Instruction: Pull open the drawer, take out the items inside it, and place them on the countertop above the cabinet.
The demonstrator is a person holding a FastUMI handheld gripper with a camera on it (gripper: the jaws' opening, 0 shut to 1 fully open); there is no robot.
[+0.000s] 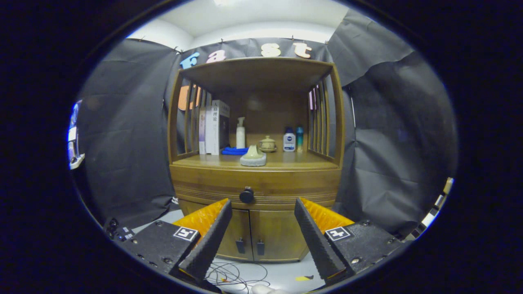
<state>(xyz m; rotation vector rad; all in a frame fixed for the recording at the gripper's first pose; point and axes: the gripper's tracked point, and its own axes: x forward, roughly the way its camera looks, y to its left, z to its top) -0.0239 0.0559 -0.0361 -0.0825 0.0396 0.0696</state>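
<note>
Wooden and closed, the drawer (255, 188) is seen beyond the tongs (261, 228), with its dark round knob (246, 195) just ahead of the fingertips and a little toward the left finger. The tongs are held wide apart and nothing is gripped between them.

The drawer front is judged stiff and solid, likely to slide with some resistance; the knob is the only place to take hold, and being small, rounded and probably smooth, it is best closed on squarely from both sides so that it is not slipped off during the pull. What lies inside cannot be told.

Above the drawer, the countertop (286, 164) is already partly taken up: a pale ribbed dish with a slipper-like thing on it (253, 157) near the front edge, books (214, 126) further back toward the left, a blue cloth (233, 151), a white pump bottle (240, 132), a small lidded pot (267, 143) and two small bottles (293, 139). Below the drawer, two cabinet doors (255, 239) are seen between the fingers, and loose cables (237, 275) lie on the floor.
</note>
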